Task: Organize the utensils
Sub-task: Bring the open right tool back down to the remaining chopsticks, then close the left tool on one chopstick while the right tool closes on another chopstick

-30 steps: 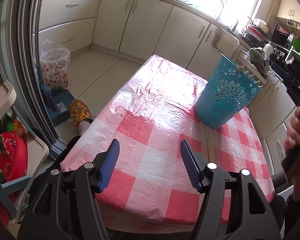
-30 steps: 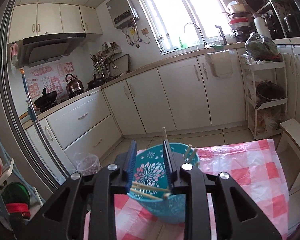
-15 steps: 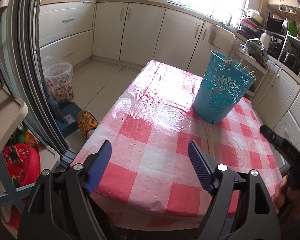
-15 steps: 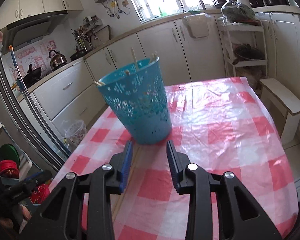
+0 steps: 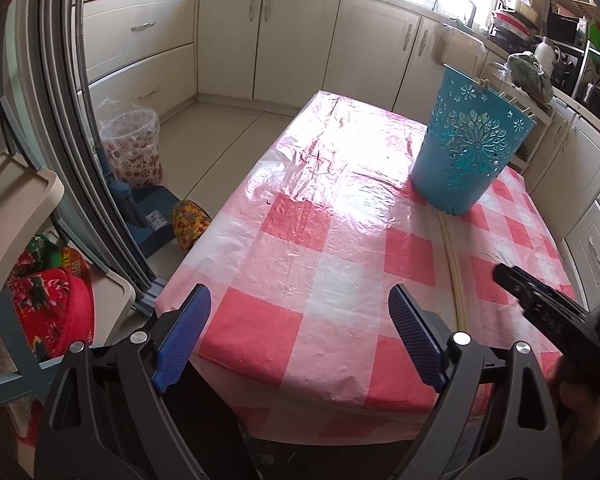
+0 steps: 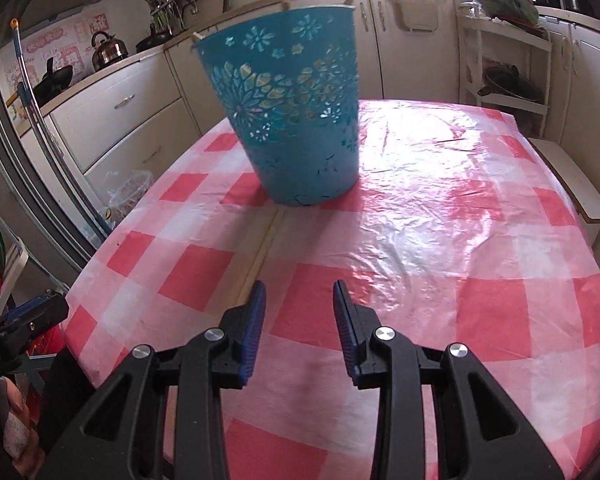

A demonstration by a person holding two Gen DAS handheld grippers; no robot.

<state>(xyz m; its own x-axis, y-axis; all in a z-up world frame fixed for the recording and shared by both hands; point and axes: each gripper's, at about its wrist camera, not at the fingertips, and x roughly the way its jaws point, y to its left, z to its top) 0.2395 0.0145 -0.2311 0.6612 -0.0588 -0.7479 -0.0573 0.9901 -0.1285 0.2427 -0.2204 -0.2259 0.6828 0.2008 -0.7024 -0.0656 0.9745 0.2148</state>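
Over the checked tablecloth, both tongs gape empty, the left's jaws just widened.

Teal floral-cutout bin, red-checked tablecloth

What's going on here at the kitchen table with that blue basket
A person holds a gripper in each hand over a table with a pink checked cloth. Neither grips anything: the left gripper has just been opening wide and the right gripper hangs empty, with nothing between either one's jaws. A blue perforated basket stands upright with chopstick ends poking over its rim. One pair of chopsticks lies on the cloth by its base, not yet picked up.
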